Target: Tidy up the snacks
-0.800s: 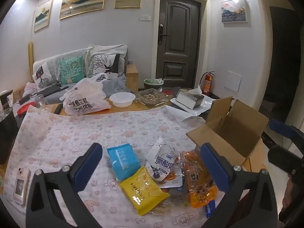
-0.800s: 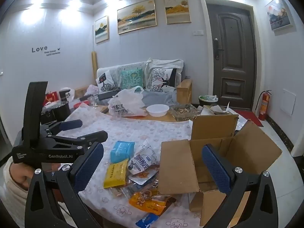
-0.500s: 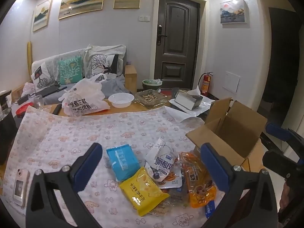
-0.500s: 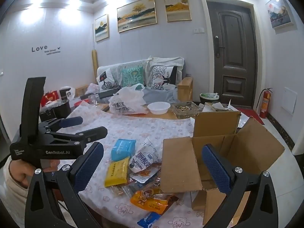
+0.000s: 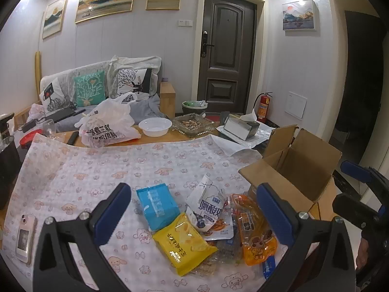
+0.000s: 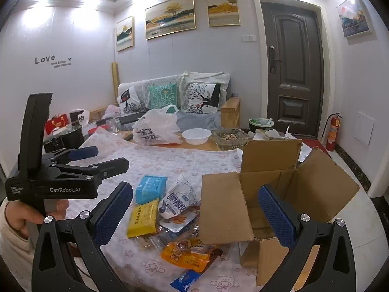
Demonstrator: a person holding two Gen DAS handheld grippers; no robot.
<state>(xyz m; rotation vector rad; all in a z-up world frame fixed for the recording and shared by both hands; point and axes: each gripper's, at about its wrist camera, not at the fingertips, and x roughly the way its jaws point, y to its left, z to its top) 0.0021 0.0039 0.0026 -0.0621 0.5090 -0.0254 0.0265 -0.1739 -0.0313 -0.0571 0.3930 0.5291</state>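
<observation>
A pile of snack packets lies on the patterned tablecloth: a blue pack (image 5: 156, 204) (image 6: 149, 188), a yellow pack (image 5: 183, 243) (image 6: 143, 216), a white pouch (image 5: 209, 209) (image 6: 180, 198) and an orange pack (image 5: 256, 241) (image 6: 187, 255). An open cardboard box (image 5: 299, 168) (image 6: 274, 189) stands to their right. My left gripper (image 5: 194, 211) is open and empty above the pile; it also shows in the right wrist view (image 6: 102, 159). My right gripper (image 6: 195, 214) is open and empty near the box; it also shows at the left wrist view's right edge (image 5: 359, 189).
A phone (image 5: 24, 239) lies at the cloth's left edge. At the back are a white plastic bag (image 5: 107, 126), a white bowl (image 5: 155, 126), a glass ashtray (image 5: 193, 124), a tissue box (image 5: 239, 127), a drinking glass (image 5: 49, 127) and a sofa behind.
Both grippers have shifted only slightly; the view has drifted a little. The snacks and the box have not moved. Both grippers stay open.
</observation>
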